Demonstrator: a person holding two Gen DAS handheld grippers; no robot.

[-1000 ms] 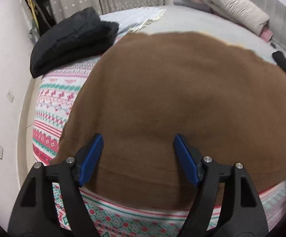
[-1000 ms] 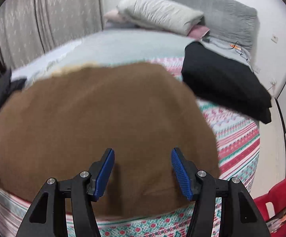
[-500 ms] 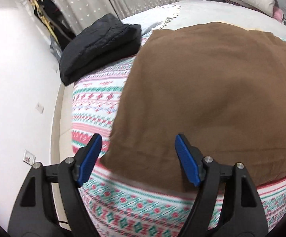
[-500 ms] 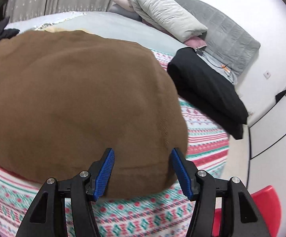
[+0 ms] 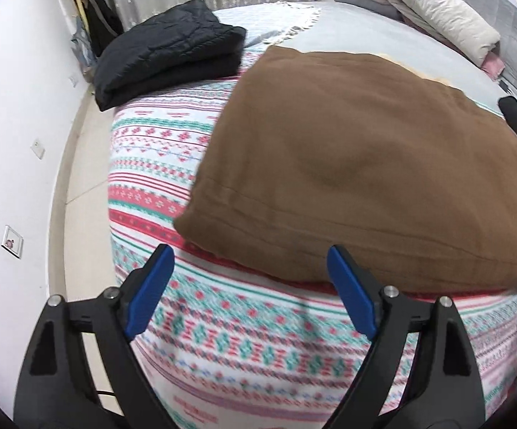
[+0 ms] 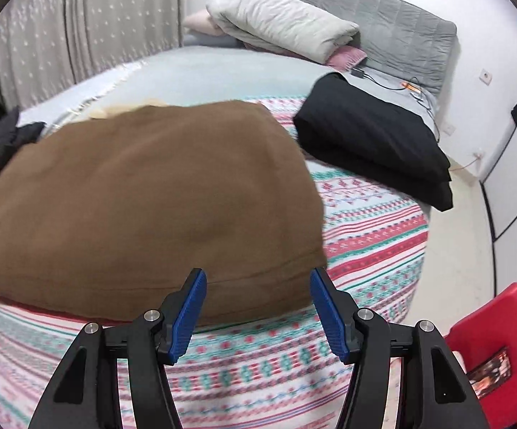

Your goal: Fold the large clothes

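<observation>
walls white [image 5: 15,114] | curtains grey [image 6: 79,25] | headboard grey [image 6: 401,10] | chair red [image 6: 501,325]

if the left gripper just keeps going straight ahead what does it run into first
Probably the near edge of the brown garment. The open left gripper points at its hem over the patterned blanket; depth is unclear.

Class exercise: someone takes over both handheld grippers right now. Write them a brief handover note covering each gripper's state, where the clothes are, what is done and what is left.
Left gripper: open, empty, held off the near left corner of the brown garment.
Right gripper: open, empty, at the garment's near right edge, not gripping it.
The brown garment lies folded into a thick rectangle on the patterned blanket, near the bed's foot.
One folded black garment lies to its left, another to its right.
Done: the brown piece looks folded and released.
Left: probably tidy or move it aside. No unfolded clothes are in view.
</observation>
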